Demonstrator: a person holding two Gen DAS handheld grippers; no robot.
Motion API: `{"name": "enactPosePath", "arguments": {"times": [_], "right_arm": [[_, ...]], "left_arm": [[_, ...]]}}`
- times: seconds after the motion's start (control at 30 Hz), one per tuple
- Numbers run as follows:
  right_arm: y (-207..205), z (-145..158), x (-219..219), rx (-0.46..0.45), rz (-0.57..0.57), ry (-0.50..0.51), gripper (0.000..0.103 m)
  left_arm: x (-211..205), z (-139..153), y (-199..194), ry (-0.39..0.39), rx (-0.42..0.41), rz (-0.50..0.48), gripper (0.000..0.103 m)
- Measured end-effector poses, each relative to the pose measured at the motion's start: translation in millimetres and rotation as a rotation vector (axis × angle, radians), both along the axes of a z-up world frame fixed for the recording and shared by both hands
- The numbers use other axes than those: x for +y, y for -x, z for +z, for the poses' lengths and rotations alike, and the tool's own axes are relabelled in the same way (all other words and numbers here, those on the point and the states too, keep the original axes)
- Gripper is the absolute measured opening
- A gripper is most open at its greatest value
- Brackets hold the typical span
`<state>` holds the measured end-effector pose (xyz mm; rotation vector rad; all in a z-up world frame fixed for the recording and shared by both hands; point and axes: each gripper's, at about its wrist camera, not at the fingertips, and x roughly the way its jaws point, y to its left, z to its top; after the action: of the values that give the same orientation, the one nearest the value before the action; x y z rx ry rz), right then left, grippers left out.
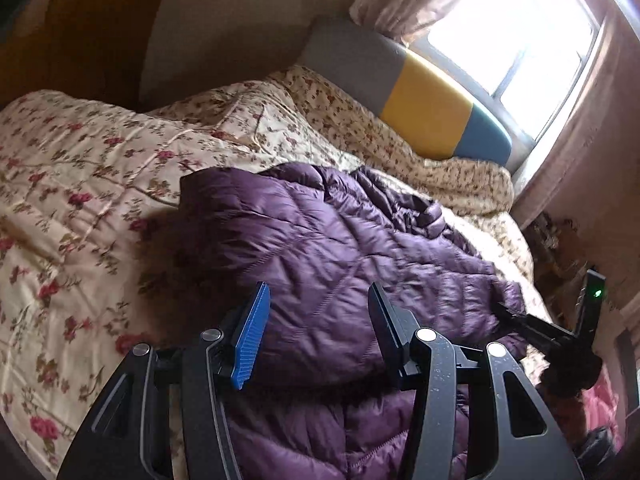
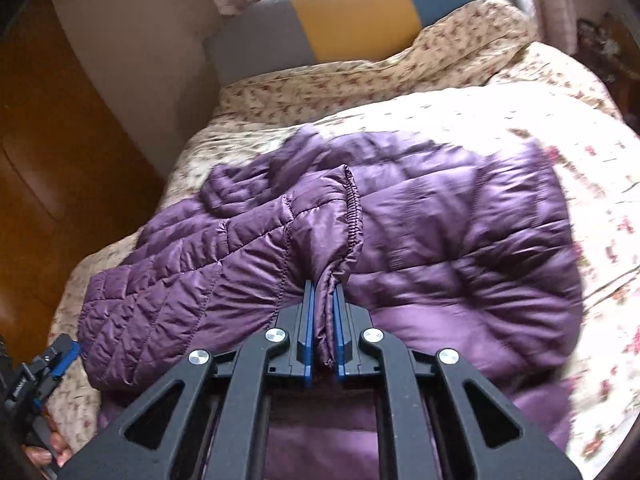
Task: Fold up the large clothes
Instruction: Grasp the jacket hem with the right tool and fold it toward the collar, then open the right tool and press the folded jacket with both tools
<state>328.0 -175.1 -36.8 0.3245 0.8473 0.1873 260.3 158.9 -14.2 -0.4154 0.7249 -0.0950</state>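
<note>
A purple quilted puffer jacket (image 1: pixel 320 232) lies spread on a floral bedspread (image 1: pixel 80 184). In the left wrist view my left gripper (image 1: pixel 318 288) hovers just above the jacket's near part, open, with nothing pinched between its blue pads. In the right wrist view my right gripper (image 2: pixel 323 286) is shut on a bunched fold of the jacket (image 2: pixel 440 220) beside the elastic cuff of a sleeve (image 2: pixel 352 208). The sleeve lies folded across the body. My right gripper (image 1: pixel 504 310) also shows at the jacket's right edge, and my left gripper (image 2: pixel 60 354) at its lower left corner.
A grey, yellow and blue headboard (image 1: pixel 424 104) stands at the far end under a bright window (image 1: pixel 512 28) with curtains. A brown wooden wardrobe (image 2: pixel 48 184) flanks the bed. A hand (image 2: pixel 56 448) holds the left tool. Pink fabric (image 1: pixel 600 400) lies beyond the bed's right edge.
</note>
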Motion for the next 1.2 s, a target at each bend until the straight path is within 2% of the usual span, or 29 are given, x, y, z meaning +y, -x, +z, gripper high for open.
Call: {"name": "enactPosePath", "arguments": {"times": [0.13, 0.33, 0.43, 0.5, 0.67, 0.7, 0.73, 0.77, 0.8, 0.83, 1.03, 1.17, 1.2], "right_arm": [[-0.1, -5.7, -13.4, 0.01, -0.044, 0.076, 0.007], [-8.6, -29.1, -17.5, 0.057, -0.079, 0.185, 0.007], [-10.0, -44.2, -16.7, 0.071, -0.074, 0.212, 0.007], [-10.1, -50.1, -13.2, 0.059, -0.074, 0.237, 0.007], [-12.1, -48.1, -8.5, 0.059, -0.071, 0.273, 0.009], [-11.9, -45.8, -6.9, 0.058, -0.07, 0.287, 0.012], [-12.0, -43.3, -5.3, 0.055, -0.073, 0.3, 0.02], [-10.0, -38.8, -4.6, 0.044, -0.082, 0.307, 0.026], [-7.8, -35.1, -6.2, 0.033, -0.088, 0.305, 0.039], [-5.8, -32.1, -7.0, 0.024, -0.092, 0.304, 0.045], [7.9, -6.4, 1.5, -0.061, -0.079, 0.331, 0.047], [7.3, 12.4, 18.6, -0.125, -0.037, 0.325, 0.048], [5.6, 15.3, 24.0, -0.137, -0.021, 0.326, 0.051]], "left_arm": [[-12.6, -10.4, -18.9, -0.038, 0.037, -0.025, 0.05], [-27.6, -45.4, -43.6, -0.105, 0.155, -0.064, 0.05], [-28.2, -56.0, -44.7, -0.098, 0.16, -0.059, 0.05], [-32.2, -59.6, -42.0, -0.129, 0.143, -0.053, 0.05], [-32.7, -54.2, -42.7, -0.133, 0.153, -0.047, 0.05], [-34.6, -50.7, -42.4, -0.136, 0.155, -0.042, 0.054], [-35.6, -46.3, -41.2, -0.134, 0.151, -0.04, 0.062], [-37.1, -42.2, -41.9, -0.135, 0.145, -0.037, 0.065], [-37.9, -38.3, -41.4, -0.141, 0.137, -0.031, 0.067], [-38.4, -34.0, -40.3, -0.147, 0.126, -0.024, 0.067], [-41.7, -7.6, -39.7, -0.168, 0.054, -0.02, 0.067], [-42.5, -3.1, -47.1, -0.178, 0.048, -0.027, 0.067], [-43.2, -3.0, -49.6, -0.183, 0.047, -0.029, 0.067]]}}
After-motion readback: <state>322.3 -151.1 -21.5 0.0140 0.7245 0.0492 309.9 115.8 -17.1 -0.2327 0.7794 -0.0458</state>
